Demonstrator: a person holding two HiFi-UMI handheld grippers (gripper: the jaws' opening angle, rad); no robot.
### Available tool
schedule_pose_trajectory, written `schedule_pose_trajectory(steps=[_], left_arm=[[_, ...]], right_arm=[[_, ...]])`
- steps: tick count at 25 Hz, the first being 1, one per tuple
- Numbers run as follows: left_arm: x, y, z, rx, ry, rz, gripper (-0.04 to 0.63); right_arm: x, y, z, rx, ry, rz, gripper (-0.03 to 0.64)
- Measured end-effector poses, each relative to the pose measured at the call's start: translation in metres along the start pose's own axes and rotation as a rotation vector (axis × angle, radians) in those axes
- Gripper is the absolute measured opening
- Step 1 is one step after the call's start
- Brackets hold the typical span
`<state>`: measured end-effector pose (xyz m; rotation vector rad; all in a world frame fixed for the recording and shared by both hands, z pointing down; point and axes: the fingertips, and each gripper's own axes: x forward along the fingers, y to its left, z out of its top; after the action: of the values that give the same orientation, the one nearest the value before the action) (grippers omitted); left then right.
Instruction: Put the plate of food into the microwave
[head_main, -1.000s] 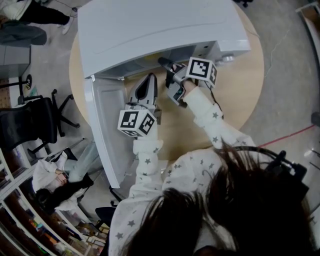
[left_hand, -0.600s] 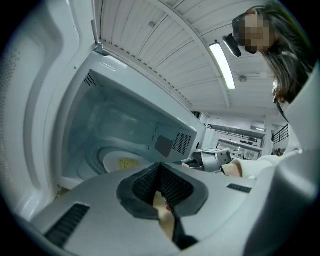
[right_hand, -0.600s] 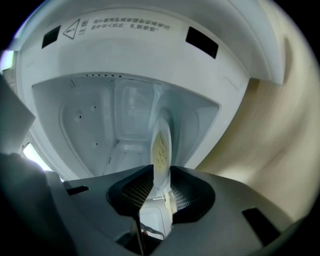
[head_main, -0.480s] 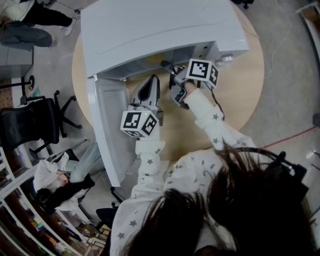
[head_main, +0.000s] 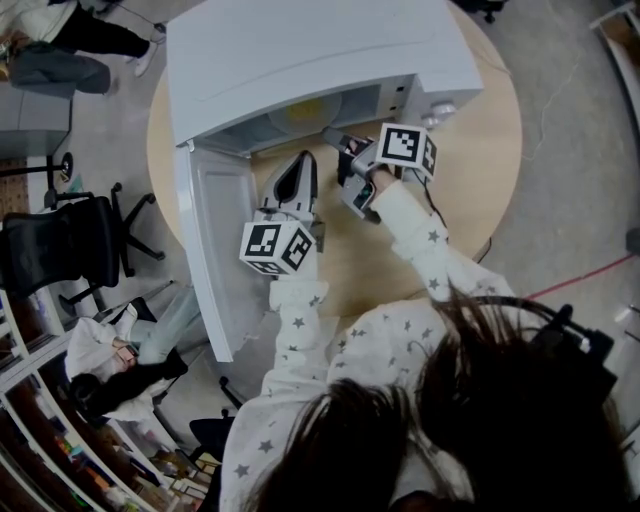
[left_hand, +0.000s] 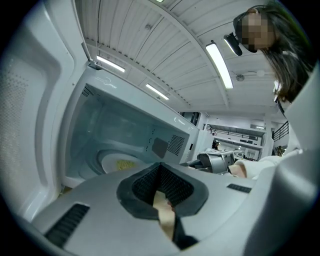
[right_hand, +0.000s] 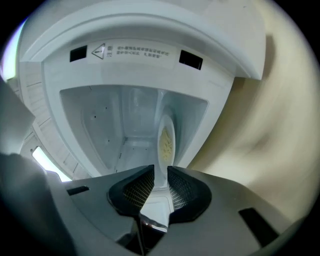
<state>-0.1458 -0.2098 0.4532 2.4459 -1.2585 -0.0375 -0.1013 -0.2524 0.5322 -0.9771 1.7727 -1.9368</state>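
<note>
The white microwave (head_main: 300, 50) stands on a round wooden table (head_main: 470, 170), its door (head_main: 215, 250) swung open to the left. A white plate (head_main: 298, 110) with yellow food lies inside the cavity. In the right gripper view the plate (right_hand: 166, 140) runs edge-on from the cavity into my right gripper (right_hand: 159, 187), which is shut on its rim. That gripper (head_main: 335, 138) sits at the mouth of the cavity. My left gripper (head_main: 303, 158) is shut on nothing, just in front of the opening beside the door. The left gripper view shows the plate (left_hand: 117, 162) on the cavity floor.
A black office chair (head_main: 70, 240) and cluttered shelves (head_main: 60, 420) stand left of the table. A person's legs (head_main: 50, 60) show at the top left. A red cable (head_main: 570, 275) crosses the floor on the right. The control side of the microwave (head_main: 440, 105) is right of my right gripper.
The head view has shifted, so the cavity and the plate of food now show under the microwave's top. Both grippers stay almost where they were at the opening.
</note>
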Motion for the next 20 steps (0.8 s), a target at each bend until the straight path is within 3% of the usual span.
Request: schedule_pose_trajectory(steps=[2, 4, 20], left_arm=[[-0.002, -0.001, 0.003, 0.005, -0.015, 0.007, 0.002], [-0.006, 0.000, 0.002, 0.009, -0.028, 0.022, 0.000], [-0.044, -0.093, 0.027, 0.089, -0.109, 0.013, 0.002]], right_arm=[[-0.002, 0.010, -0.002, -0.011, 0.008, 0.039, 0.084], [-0.003, 0.016, -0.006, -0.018, 0.025, 0.069, 0.009], [-0.118, 0.086, -0.039, -0.169, 0.218, 0.330, 0.008]])
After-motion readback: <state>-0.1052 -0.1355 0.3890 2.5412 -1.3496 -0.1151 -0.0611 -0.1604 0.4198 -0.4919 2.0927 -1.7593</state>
